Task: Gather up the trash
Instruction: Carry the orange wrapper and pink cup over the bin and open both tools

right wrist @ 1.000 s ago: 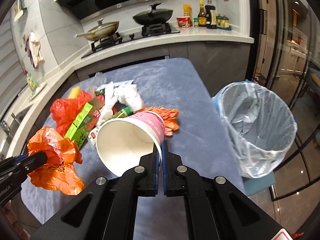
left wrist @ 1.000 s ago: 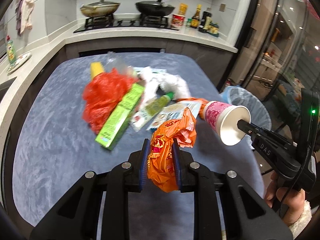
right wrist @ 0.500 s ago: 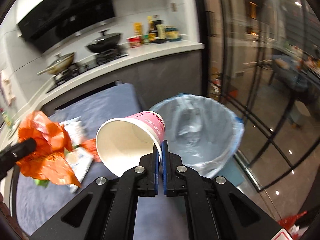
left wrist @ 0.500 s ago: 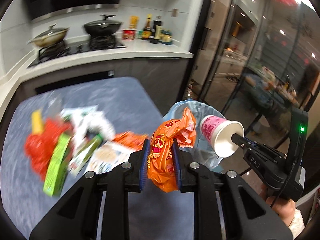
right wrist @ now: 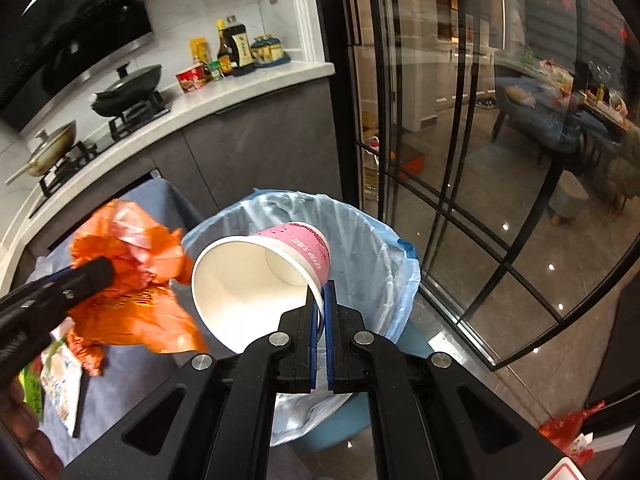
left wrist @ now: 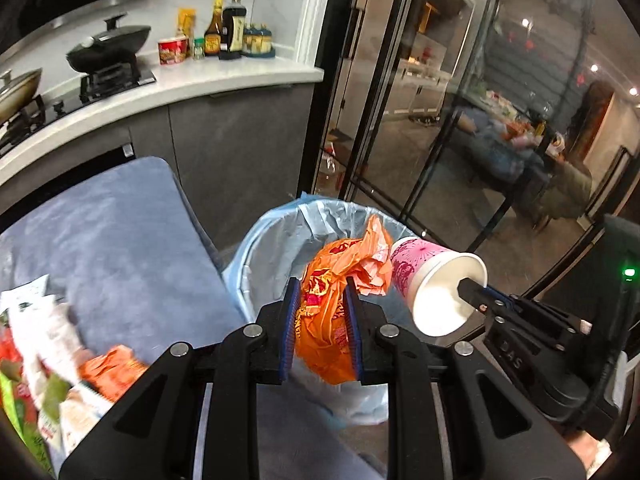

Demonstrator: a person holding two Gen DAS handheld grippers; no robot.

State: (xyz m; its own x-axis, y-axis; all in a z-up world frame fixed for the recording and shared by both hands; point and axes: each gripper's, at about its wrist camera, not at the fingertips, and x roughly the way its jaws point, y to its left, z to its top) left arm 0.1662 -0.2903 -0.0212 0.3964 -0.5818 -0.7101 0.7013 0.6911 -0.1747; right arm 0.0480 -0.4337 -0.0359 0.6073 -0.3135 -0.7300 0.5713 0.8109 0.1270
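We hold the left gripper clamped on a crumpled orange bag: the bag sits squeezed between the two blue pads, bulging out above and below them. It hangs over the near edge of the bin, which stands on the floor just beside the end of the table. The bin is lined with a pale blue liner.

Our right gripper is closed on the rim of a pink paper cup, one finger inside the mouth and one outside. The cup lies tilted on its side, mouth toward us, directly above the bin opening. Bag and cup are just beside each other, the bag's top edge touching the cup's side in the left view.

More trash lies on the table at the left, blurred.
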